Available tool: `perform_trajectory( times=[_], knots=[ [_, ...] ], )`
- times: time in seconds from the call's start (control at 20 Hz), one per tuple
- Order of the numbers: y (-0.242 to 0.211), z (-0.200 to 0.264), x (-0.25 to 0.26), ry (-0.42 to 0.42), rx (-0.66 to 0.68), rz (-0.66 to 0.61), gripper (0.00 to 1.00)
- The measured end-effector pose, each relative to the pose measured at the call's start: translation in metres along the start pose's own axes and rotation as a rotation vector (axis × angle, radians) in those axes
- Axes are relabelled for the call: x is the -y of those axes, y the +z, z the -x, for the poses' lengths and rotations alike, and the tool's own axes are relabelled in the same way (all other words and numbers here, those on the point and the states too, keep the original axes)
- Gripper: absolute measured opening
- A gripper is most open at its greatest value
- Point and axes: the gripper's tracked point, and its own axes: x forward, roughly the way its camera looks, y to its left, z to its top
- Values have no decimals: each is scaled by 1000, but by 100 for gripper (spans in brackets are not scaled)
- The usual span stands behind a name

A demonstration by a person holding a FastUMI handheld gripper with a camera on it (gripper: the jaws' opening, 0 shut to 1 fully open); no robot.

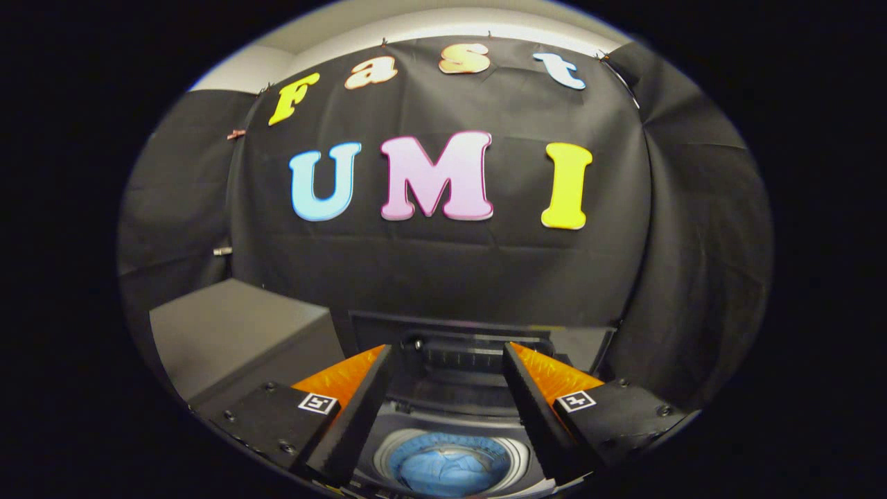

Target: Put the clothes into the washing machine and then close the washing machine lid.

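Note:
Below and between my fingers the washing machine's round drum (385,452) lies open, with blue clothes (449,470) bundled inside it. The machine's dark lid (478,326) stands raised at the back, just beyond the fingertips, above the dark control area (461,359). My gripper (447,357) hovers above the drum, open, with nothing between its fingers.
A dark grey box-like surface (235,336) stands to the left of the machine, beside my left finger. Black cloth walls close in behind and to the right of the machine.

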Motion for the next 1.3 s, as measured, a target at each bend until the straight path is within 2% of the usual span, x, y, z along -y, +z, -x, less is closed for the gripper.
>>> perform_trajectory(
  times=[0.15, 0.25, 0.55, 0.65, 0.7, 0.8, 0.85, 1.3],
  knots=[
    [38, -33, 14, -33, 76, 10, 98],
    [40, -61, 22, -53, 59, 23, 98],
    [-18, -134, 42, -104, -155, 42, 99],
    [-46, -138, 42, -94, -260, 31, 99],
    [-37, -141, 44, -92, -224, -9, 99],
    [-45, -142, 44, -85, -265, -65, 97],
    [-44, -145, 42, -84, -259, -70, 100],
    [-49, -143, 42, -84, -269, -41, 100]
  ],
)
